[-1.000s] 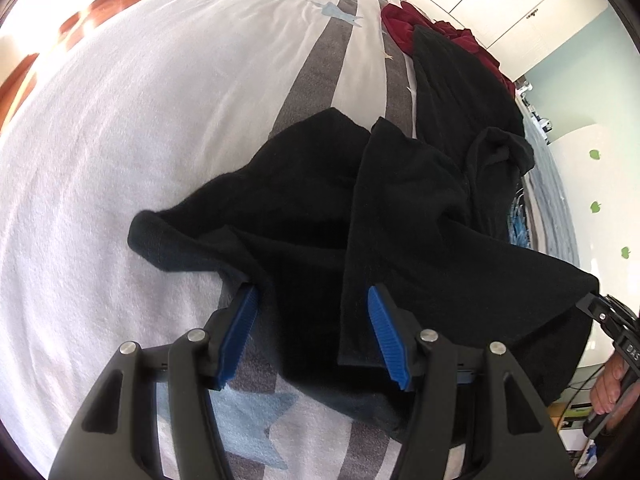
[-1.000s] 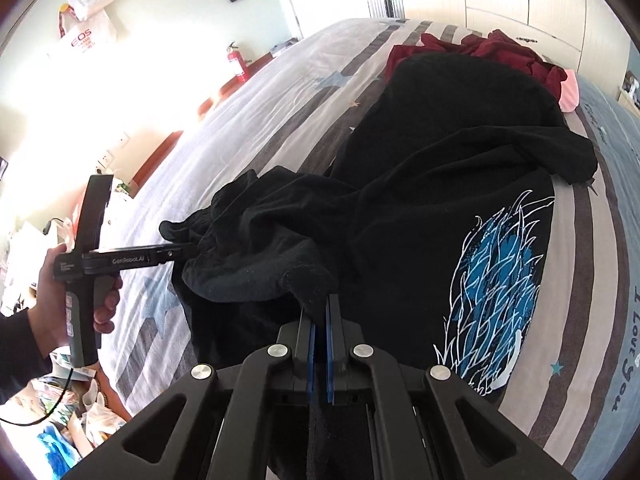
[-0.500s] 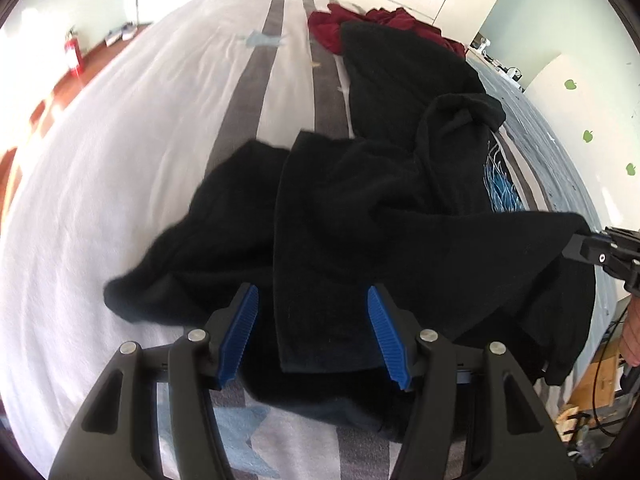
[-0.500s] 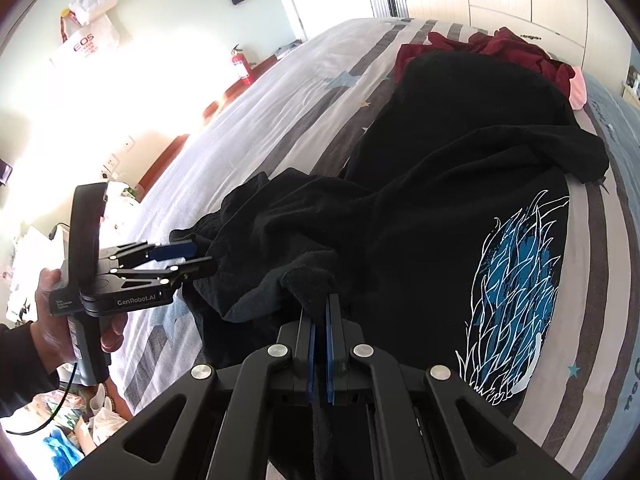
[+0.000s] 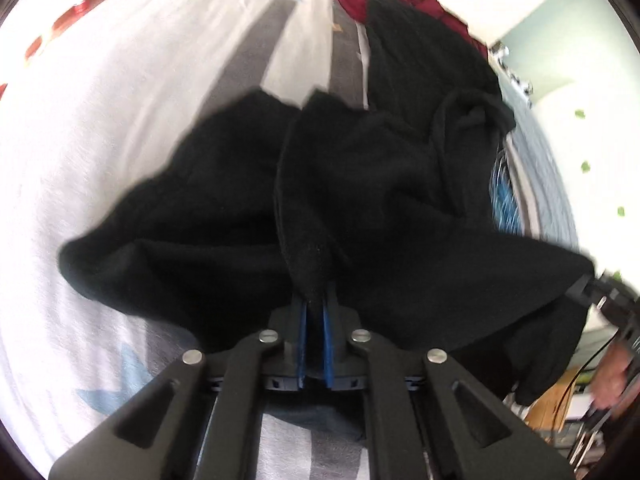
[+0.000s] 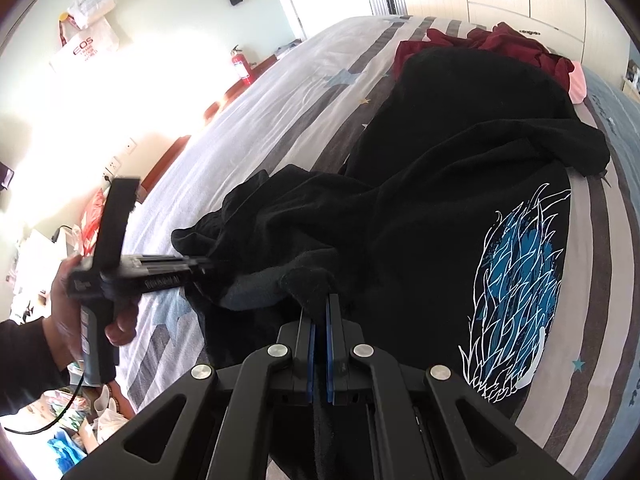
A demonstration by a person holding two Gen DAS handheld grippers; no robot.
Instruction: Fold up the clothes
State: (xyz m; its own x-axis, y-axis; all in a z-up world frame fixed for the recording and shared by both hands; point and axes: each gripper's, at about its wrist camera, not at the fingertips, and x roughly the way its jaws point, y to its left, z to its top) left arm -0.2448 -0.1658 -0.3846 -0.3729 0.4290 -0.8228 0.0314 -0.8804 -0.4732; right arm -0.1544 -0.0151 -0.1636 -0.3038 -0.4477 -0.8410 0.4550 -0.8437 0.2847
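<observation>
Sunlit bedroom, with a wide bed in white and grey stripes filling both views. On your far left a red fire extinguisher stands by the wall.

Left of centre, your left gripper is clenched on a thick fold of the black garment, its blue pads pinching the cloth near the bed's front edge. In the right wrist view the same gripper enters from the left, held in your hand, with its tips buried in the fabric.

At centre, the black garment lies crumpled across the near part of the bed, bunched in heavy folds. No clean fold shows yet. Judging by this, you are at the start: two points are grasped, and the spreading, smoothing and folding are all left to do.

Its long axis appears to run side to side between your two grippers, along the bed's near edge, though the bunching makes the true shape hard to read. One loose end trails off to the left.

Right of centre, your right gripper is clamped on another corner of the same garment, with cloth hanging down between the pads.

Further right lies a second black shirt with a blue print, stretched toward the far end, with dark red clothes beyond it.
</observation>
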